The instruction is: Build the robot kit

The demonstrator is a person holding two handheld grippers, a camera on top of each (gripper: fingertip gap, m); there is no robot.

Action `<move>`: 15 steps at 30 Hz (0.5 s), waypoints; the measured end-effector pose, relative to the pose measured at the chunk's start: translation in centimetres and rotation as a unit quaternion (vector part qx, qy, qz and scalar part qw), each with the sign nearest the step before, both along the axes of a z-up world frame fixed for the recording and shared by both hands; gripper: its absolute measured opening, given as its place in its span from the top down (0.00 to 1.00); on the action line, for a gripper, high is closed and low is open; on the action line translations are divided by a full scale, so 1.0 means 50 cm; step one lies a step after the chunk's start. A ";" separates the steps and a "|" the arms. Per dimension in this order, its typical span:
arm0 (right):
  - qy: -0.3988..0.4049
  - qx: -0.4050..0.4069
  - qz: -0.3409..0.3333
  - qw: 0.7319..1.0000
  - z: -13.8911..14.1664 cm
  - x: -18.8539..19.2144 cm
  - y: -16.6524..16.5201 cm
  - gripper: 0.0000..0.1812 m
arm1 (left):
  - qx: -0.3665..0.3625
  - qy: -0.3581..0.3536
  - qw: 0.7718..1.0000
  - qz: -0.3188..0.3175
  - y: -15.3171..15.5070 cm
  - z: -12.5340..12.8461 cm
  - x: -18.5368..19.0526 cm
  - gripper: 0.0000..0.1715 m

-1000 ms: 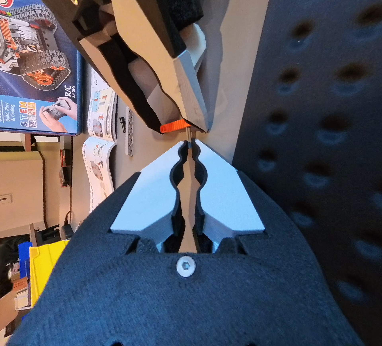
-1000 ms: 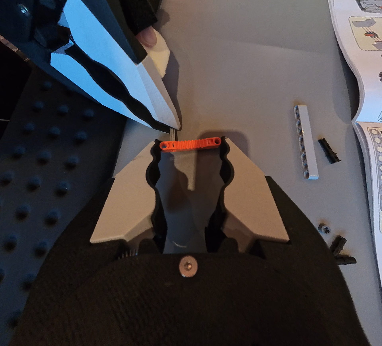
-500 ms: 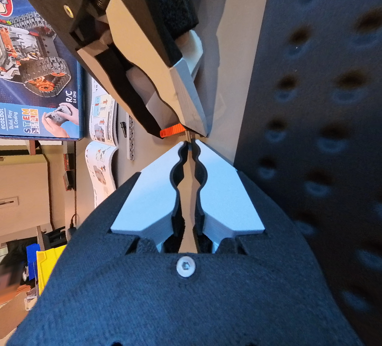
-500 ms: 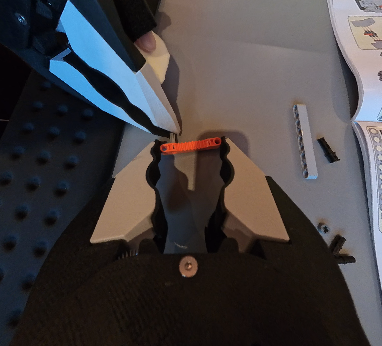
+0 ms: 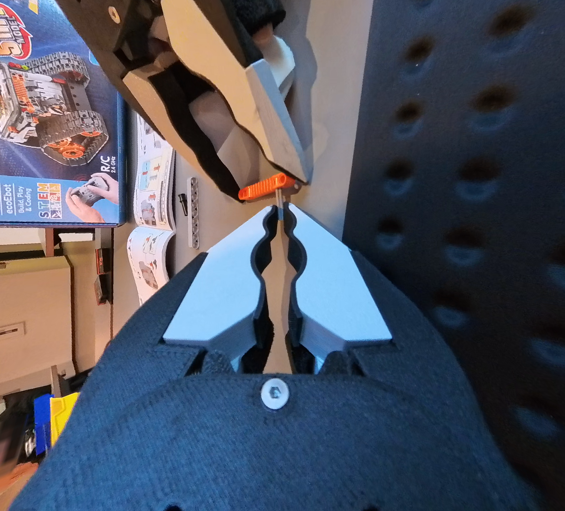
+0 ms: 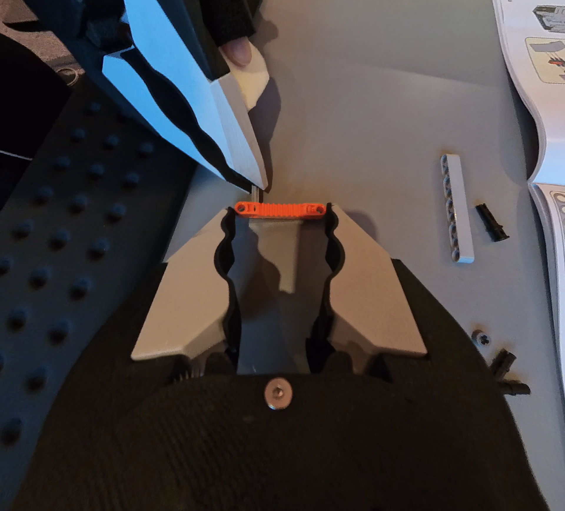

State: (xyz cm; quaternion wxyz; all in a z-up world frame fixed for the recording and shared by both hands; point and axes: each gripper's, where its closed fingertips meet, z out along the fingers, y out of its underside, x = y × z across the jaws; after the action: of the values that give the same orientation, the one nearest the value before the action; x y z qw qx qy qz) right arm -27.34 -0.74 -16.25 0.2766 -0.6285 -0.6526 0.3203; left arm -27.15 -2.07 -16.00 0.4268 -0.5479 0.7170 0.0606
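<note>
Studded mat point(image 6: 70, 221): a dark mat with rows of raised bumps lies at the far left of the right wrist view, beside the bare grey table point(image 6: 382, 93).
Left gripper point(image 5: 279, 210): its two pale fingers are pressed almost together at the tips, clamped on a thin grey axle point(image 5: 279, 200). In the right wrist view it enters from the upper left, tip pointing down and to the right.
Grey axle: it sticks straight out past the left gripper's fingertips, its long axis in line with those fingers. Its far end meets the left end of the orange piece, at a right angle to it; whether it sits in the end hole I cannot tell.
Orange ribbed piece point(image 6: 278, 209): a short bar with holes at both ends, held above the table, its long axis running left to right across the right wrist view.
Right gripper point(image 6: 279, 212): fingers set wide, one tip pressing on each end of the orange piece, so it is gripped lengthwise.
Nearer gripper: both touch at the joint; the left one carries the axle.
Grey holed beam point(image 6: 457, 207): lies loose on the table well right of the grippers, with a black pin point(image 6: 491, 222) just beside it.
Instruction booklet point(image 6: 538, 93): open at the far right edge.
</note>
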 end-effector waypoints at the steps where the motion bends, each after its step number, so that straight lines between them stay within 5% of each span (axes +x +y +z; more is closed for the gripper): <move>1: 0.001 -0.002 0.004 1.000 0.000 0.002 -0.002 0.68 | 0.000 -0.001 1.000 -0.002 -0.001 0.000 0.000 1.00; 8: -0.004 -0.013 -0.028 1.000 0.003 0.022 0.015 0.73 | 0.001 -0.006 1.000 0.002 0.003 0.002 -0.004 1.00; 11: -0.005 -0.036 -0.008 0.999 0.008 0.023 -0.011 0.92 | -0.001 -0.009 1.000 0.004 0.003 0.002 -0.005 1.00; 15: -0.014 -0.006 -0.004 1.000 0.002 0.012 -0.013 0.90 | 0.000 -0.007 1.000 0.007 0.004 0.002 -0.004 1.00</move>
State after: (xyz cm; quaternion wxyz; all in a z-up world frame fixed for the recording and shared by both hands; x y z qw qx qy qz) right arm -26.76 -1.37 -16.15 0.2651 -0.6374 -0.6515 0.3146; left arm -27.36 -1.85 -15.91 0.4314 -0.5531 0.7102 0.0599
